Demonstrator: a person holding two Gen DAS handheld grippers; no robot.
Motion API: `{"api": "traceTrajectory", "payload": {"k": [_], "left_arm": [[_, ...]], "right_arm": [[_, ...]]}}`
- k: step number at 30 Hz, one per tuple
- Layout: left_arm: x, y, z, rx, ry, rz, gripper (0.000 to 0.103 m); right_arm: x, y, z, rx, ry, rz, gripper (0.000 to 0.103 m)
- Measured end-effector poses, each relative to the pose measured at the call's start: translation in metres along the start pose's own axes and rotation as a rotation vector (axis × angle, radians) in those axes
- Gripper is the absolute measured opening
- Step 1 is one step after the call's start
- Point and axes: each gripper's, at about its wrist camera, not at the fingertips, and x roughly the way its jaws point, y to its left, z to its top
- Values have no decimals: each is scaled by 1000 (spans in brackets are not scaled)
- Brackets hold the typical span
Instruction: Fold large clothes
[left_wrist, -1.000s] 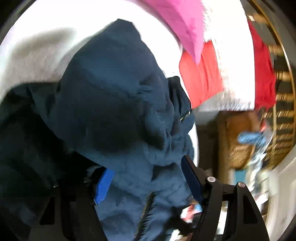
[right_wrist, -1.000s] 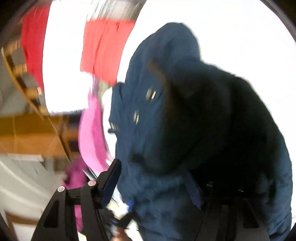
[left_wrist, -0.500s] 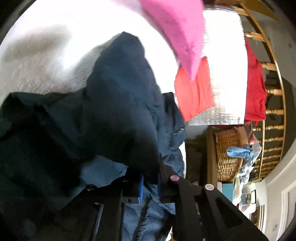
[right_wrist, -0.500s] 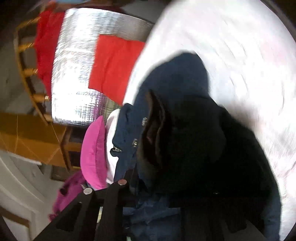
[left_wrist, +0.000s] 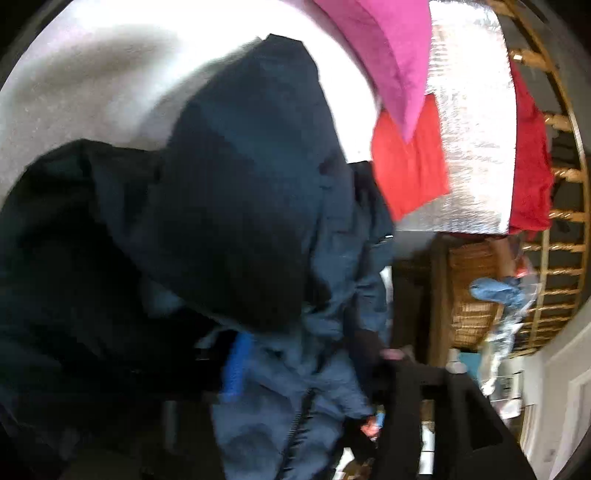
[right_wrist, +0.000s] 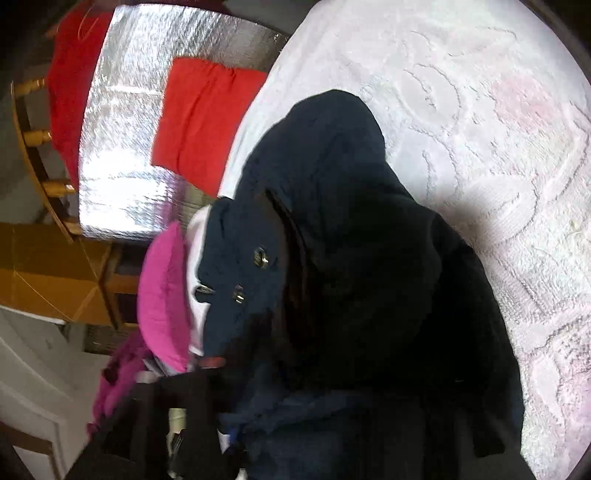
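A dark navy hooded jacket (left_wrist: 240, 184) lies bunched on the white bedspread (left_wrist: 92, 74), its zip running toward the camera. My left gripper (left_wrist: 303, 365) hovers over the jacket's lower front. Its jaws are opening, with the blue pad (left_wrist: 236, 369) on one side and loose jacket cloth lying between the fingers. In the right wrist view the same jacket (right_wrist: 351, 221) fills the middle, snaps showing on its flap. My right gripper (right_wrist: 314, 391) is low over the cloth with its jaws opening. One finger (right_wrist: 199, 384) shows, and the other is hidden in the dark folds.
A pink pillow (left_wrist: 388, 55) and a red cloth (left_wrist: 406, 162) lie by a silver foil mat (left_wrist: 472, 110) beyond the bedspread's edge. A wicker basket (left_wrist: 472, 295) and a wooden railing (left_wrist: 554, 258) with a red garment (left_wrist: 532, 166) stand farther off.
Both grippers stood open a second ago, closed on the jacket half a second ago and have now spread apart again. The jacket's dark hood part has settled lower over the front.
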Motion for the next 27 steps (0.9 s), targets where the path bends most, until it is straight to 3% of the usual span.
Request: {"api": "traceTrajectory", "payload": {"k": [5,6,7,8,11,13,15,17,18,20,21,22,23,24,27], "left_arm": [[-6,-5,-4,52,-37,5,58],[-6,-7,-4,67,-52,16,53],[-2,-10,-6,80,-65,32,39],[-1,-10,-8,94,-73,53,29],[-1,-10,-11,103,-81,68,23],[-7,-20,-13,140,-91,68,23],[-7,-24,-14,176,-88,143,23],[0,-20,-15,175,-40,206,24],[-1,-18,-15,164,-22,202,24],[-8,-18,-16,139,8,201,30],[-12,-20,-18,145,31,222,41],[-18,-22,-22,161,46,263,51],[-25,-25,-25,183,45,286,51],[-33,-29,-31,210,46,290,51],[-61,-42,-45,304,82,249,51]], "right_arm": [[-5,-10,5,46,-22,65,61],[-2,-13,7,48,-28,65,55],[1,-11,7,30,-31,40,33],[3,-10,7,8,-29,12,26],[-4,2,1,-66,-67,-24,21],[-20,30,-5,-199,-130,-33,20],[-21,45,-7,-278,-149,-71,20],[-6,35,-5,-235,-92,-135,21],[7,24,-2,-187,-29,-175,22],[12,19,3,-118,4,-143,26],[8,21,4,-103,26,-139,29],[4,23,5,-105,48,-143,40],[0,27,3,-115,84,-141,55],[-3,30,1,-126,122,-151,60],[-23,39,-5,-222,198,-201,61]]}}
